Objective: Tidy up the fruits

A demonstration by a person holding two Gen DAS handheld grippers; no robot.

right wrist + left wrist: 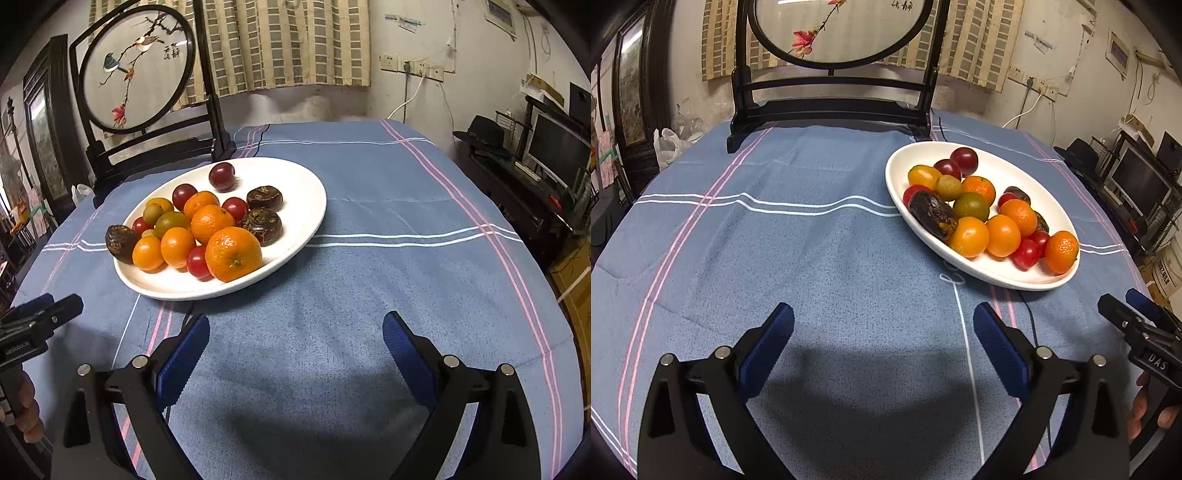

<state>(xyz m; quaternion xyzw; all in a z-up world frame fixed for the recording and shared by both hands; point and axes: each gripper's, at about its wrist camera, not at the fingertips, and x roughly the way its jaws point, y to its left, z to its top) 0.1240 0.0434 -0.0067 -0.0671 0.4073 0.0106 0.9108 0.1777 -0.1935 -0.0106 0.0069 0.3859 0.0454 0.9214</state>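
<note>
A white oval plate [982, 273] [295, 177] holds several fruits in a heap: orange mandarins [1061, 252] [233, 254], small orange kumquats [967, 236] [177, 246], red cherry tomatoes [1026, 253] [198, 261], dark red plums [964, 160] [221, 176], greenish fruits [971, 206] [171, 221] and dark brown water chestnuts [932, 215] [264, 198]. My left gripper [884, 332] is open and empty above the cloth, short and left of the plate. My right gripper [295, 339] is open and empty above the cloth, just in front of the plate.
A round table carries a blue striped cloth [775, 240] [406, 258]. A dark wooden stand with a round embroidered screen [831, 92] [136, 70] stands at the back edge. A desk with a monitor [557, 151] and a hat sits to the right.
</note>
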